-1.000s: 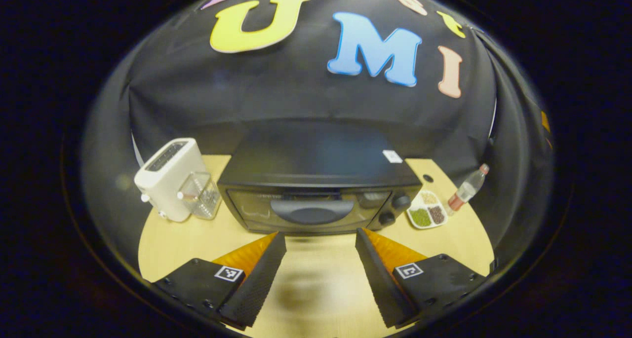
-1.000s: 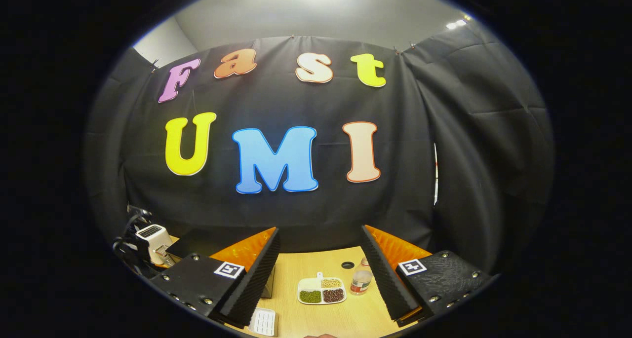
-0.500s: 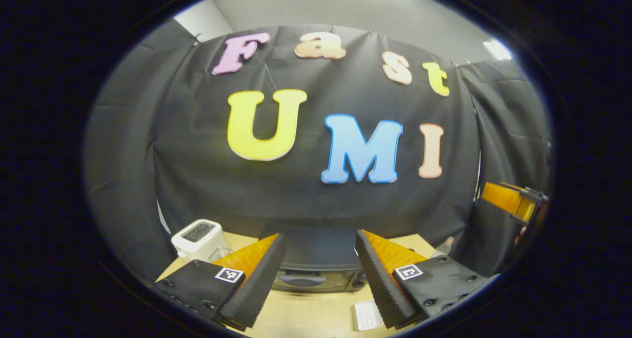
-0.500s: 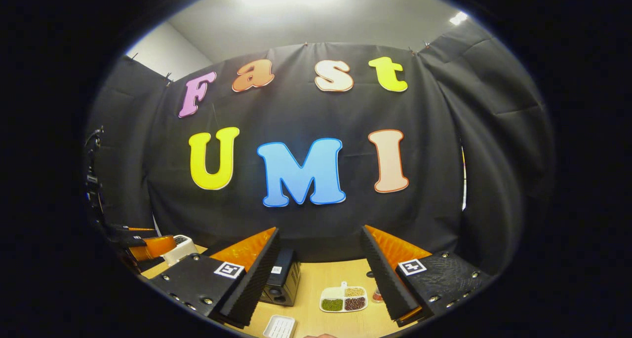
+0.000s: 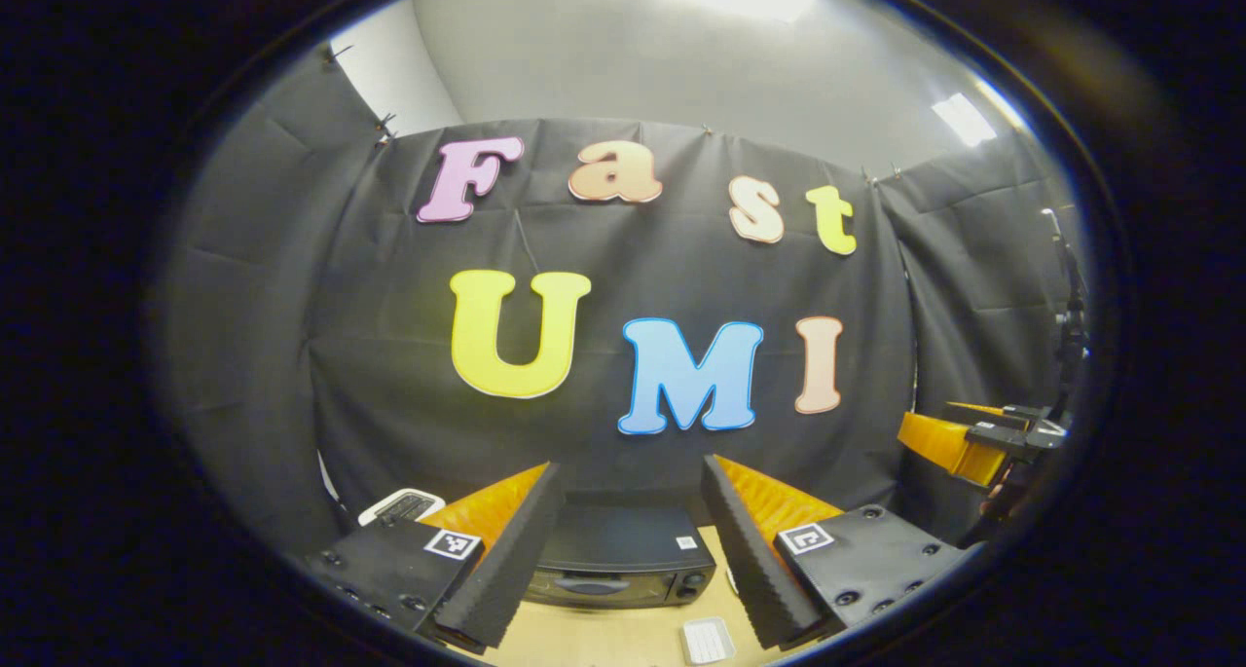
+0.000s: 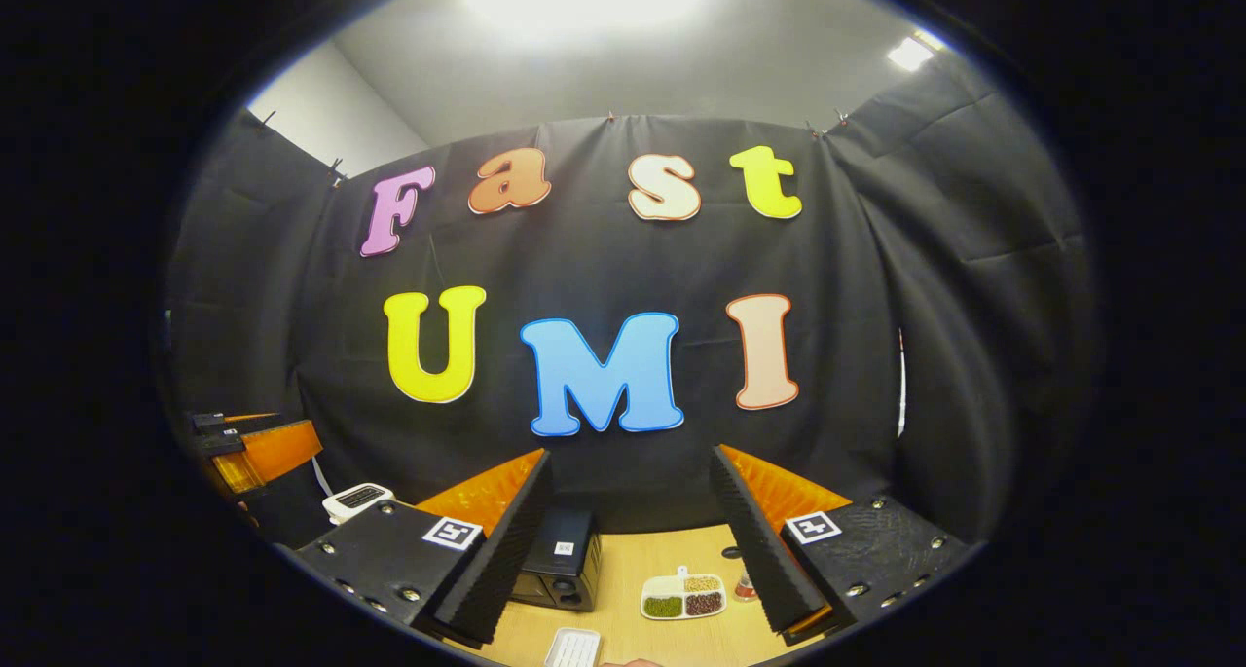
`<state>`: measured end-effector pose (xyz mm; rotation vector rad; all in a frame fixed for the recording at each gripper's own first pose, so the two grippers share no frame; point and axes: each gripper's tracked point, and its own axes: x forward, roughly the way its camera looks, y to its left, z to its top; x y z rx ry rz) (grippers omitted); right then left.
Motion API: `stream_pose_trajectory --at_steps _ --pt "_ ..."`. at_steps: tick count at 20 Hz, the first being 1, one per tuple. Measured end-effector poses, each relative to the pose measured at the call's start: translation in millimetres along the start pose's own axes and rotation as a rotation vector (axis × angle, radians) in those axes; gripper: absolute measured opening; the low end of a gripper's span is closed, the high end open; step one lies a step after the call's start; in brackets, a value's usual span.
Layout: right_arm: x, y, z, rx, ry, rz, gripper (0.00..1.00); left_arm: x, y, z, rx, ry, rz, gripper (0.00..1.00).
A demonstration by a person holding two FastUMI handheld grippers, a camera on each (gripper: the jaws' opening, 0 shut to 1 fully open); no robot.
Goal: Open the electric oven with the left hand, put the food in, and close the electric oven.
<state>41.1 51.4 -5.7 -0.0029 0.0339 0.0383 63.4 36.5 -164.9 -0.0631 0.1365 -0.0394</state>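
Note:
The black electric oven (image 5: 623, 562) stands on the wooden table (image 5: 623, 638) with its door closed, seen low between my left gripper's fingers. My left gripper (image 5: 629, 464) is open, empty and held well back from the oven. In the right gripper view the oven (image 6: 562, 562) appears small, behind the left finger. My right gripper (image 6: 630, 453) is open and empty too. A white divided dish of beans (image 6: 683, 597) lies to the right of the oven. A small white ridged piece (image 6: 572, 648) lies near the table's front edge.
A white toaster (image 5: 401, 504) stands left of the oven. A small bottle (image 6: 745, 584) stands beside the divided dish. The other gripper (image 5: 973, 438) shows at the right edge of the left gripper view, and the left one (image 6: 258, 448) at the left edge of the right gripper view.
The left gripper has drawn back from close in front of the oven and tilted upward, so the oven now looks small and low. The right gripper has also risen slightly. Both stay open.

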Motion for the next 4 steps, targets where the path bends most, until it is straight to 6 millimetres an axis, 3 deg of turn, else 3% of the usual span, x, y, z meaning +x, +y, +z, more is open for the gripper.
stream_pose_trajectory --at_steps 4 --pt "-24.3 11.3 7.4 -0.003 -0.008 -0.024 0.98 -19.2 10.2 2.0 -0.028 -0.001 -0.025 0.99"
